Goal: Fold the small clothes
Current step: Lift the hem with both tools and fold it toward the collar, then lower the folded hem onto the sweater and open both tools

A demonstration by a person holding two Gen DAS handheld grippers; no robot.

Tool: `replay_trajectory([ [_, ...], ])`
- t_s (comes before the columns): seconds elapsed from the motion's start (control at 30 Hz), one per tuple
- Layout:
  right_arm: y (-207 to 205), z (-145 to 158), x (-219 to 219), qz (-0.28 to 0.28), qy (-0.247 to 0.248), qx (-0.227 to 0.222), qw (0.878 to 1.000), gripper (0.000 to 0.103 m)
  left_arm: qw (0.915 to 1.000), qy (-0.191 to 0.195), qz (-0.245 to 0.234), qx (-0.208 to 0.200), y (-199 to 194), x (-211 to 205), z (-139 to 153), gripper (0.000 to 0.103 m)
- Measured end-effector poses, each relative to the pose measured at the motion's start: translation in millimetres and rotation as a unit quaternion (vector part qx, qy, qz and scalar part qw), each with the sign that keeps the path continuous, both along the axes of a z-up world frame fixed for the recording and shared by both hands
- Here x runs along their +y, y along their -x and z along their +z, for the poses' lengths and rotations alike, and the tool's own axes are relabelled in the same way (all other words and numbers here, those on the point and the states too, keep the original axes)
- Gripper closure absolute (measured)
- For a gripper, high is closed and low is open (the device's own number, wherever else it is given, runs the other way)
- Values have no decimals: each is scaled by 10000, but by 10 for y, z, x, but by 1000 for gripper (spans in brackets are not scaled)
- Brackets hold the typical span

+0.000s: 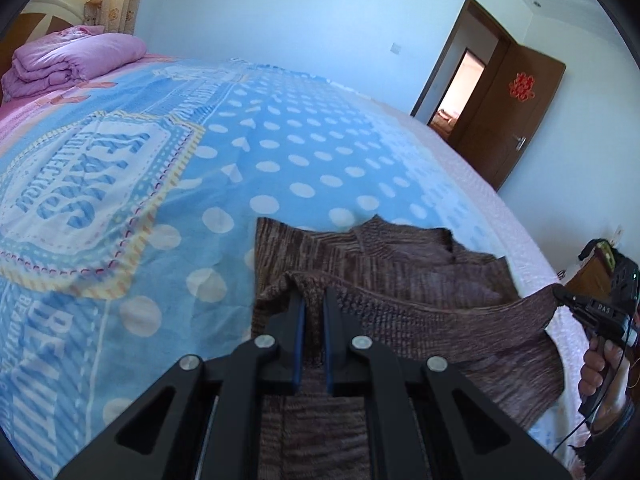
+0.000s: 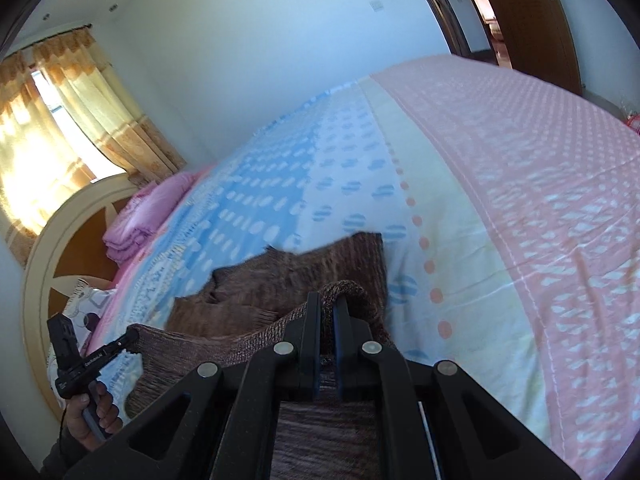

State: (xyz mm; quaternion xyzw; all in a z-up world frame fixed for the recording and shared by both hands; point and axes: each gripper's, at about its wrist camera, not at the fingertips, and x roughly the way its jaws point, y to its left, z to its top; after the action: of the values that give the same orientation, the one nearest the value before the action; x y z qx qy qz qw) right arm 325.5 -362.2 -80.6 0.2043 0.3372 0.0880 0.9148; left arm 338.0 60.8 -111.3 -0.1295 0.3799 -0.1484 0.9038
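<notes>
Here both claws (image 1: 314,300) (image 2: 327,304) pinch the brown sweater's (image 1: 400,264) raised edge.

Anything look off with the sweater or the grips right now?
Nothing odd. The left gripper and right gripper each pinch the brown sweater's lifted edge; the rest lies bunched on the bed.

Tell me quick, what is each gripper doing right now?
Left gripper: closed, holding the edge of the brown sweater.
Right gripper: closed, holding the same sweater's edge.
</notes>
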Motion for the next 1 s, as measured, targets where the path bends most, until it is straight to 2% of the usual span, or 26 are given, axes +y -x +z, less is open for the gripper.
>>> replay_trajectory([
  [0.07,-198,-65,-24,25,115,106,9999,97,9996,-250,139,72,-78,-7,-16,88],
  [0.13,-249,-4,-13,-306,554,75,9980,84,9988,-361,317,22,-58,43,28,81],
  [0.17,-233,46,-2,-355,643,1,9973,53,9982,-435,420,-11,-11,79,59,62],
  [0.2,-182,89,13,-282,593,-92,9978,33,9974,-507,511,-67,34,109,75,37],
  [0.27,-62,147,160,103,588,-239,9979,31,9943,-724,697,-343,218,153,108,18],
  [0.37,11,-2,598,703,1303,361,9883,31,9909,-1189,535,-344,335,70,34,18],
  [0.43,20,-149,854,1057,1695,699,9774,31,9839,-1727,410,-225,368,-68,-80,18],
  [0.5,-19,-269,1175,1380,2401,818,9574,31,9718,-2333,310,-158,336,-245,-186,18],
  [0.57,-159,-275,1348,1356,2836,703,9467,31,9635,-2639,363,-255,280,-330,-183,18],
  [0.63,-385,-209,1388,1293,2869,558,9475,31,9589,-2755,617,-303,169,-321,-150,17],
  [0.67,-539,-119,1373,1022,2952,389,9492,31,9574,-2761,804,-267,116,-281,-134,17],
  [0.7,-635,-13,1333,751,2932,211,9529,31,9612,-2574,982,-140,59,-190,-111,17],
  [0.77,-765,229,1194,376,2502,-133,9674,31,9698,-2160,1130,-5,60,-52,-83,17],
  [0.83,-733,344,1082,176,2206,-336,9746,31,9719,-2014,1221,34,111,34,-84,17],
  [1.0,-448,230,835,241,2111,-492,9759,31,9688,-2209,1126,3,216,80,-140,17],
])
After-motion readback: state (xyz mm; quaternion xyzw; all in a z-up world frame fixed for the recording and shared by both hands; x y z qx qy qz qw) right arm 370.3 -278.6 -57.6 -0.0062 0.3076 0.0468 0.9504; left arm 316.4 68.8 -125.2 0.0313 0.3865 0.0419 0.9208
